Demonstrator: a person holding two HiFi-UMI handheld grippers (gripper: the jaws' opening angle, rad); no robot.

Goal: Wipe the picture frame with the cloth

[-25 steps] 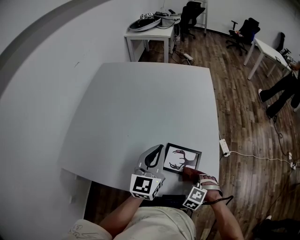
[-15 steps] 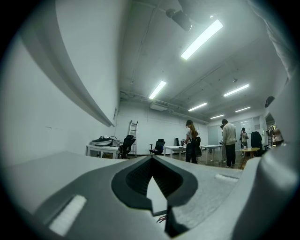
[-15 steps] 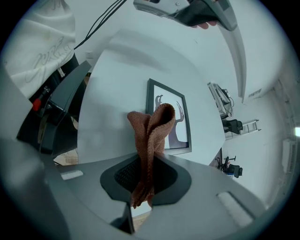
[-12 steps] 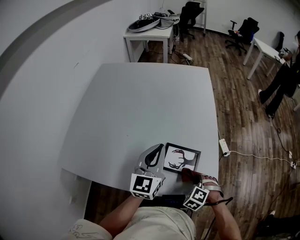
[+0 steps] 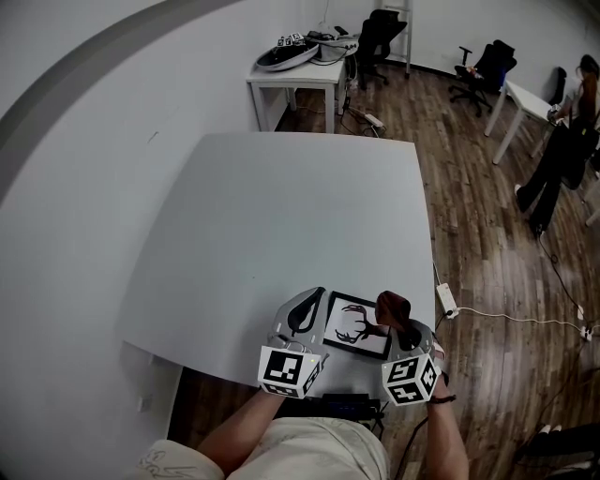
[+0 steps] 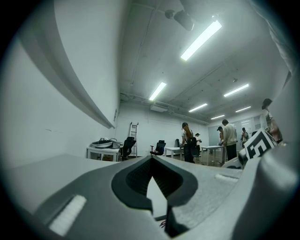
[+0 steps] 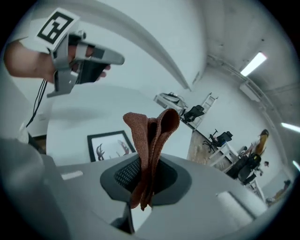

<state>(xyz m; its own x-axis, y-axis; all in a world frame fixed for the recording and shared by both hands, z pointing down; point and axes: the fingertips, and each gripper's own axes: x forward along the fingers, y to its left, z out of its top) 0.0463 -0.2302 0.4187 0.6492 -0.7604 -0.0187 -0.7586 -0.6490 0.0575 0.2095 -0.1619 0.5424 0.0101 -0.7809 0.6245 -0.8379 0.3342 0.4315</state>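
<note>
**Desk:** What do we see across the room?

**Field:** We see a wooden floor [image 5: 487, 234] running down the right; a grey table [image 5: 281, 206] fills the middle of the head view; a smaller white table [image 5: 298, 73] stands by the far wall, with office chairs [image 5: 382, 28] near it; a person [image 5: 562, 155] stands at the far right.

**Desk:** And where do we find the picture frame?

**Field:** We find the picture frame [image 5: 356, 325] lying flat at the grey table's near edge, between the two grippers; its black border holds a print of antlers.

**Desk:** What do we make of the grippers?

**Field:** We read the left gripper [image 5: 307, 302] as pressed together on nothing, its jaws meeting at the tips in its own view; it is just beside the frame's left edge; the right gripper [image 5: 405, 330] is at the frame's right side, its jaws pinching a reddish-brown cloth [image 7: 151, 136].

**Desk:** How does the cloth sit?

**Field:** We see it folded and standing up out of the jaws, over the frame's far right corner in the head view; in the right gripper view the frame lies beyond it and to the left; we cannot tell whether cloth and frame touch.
</note>
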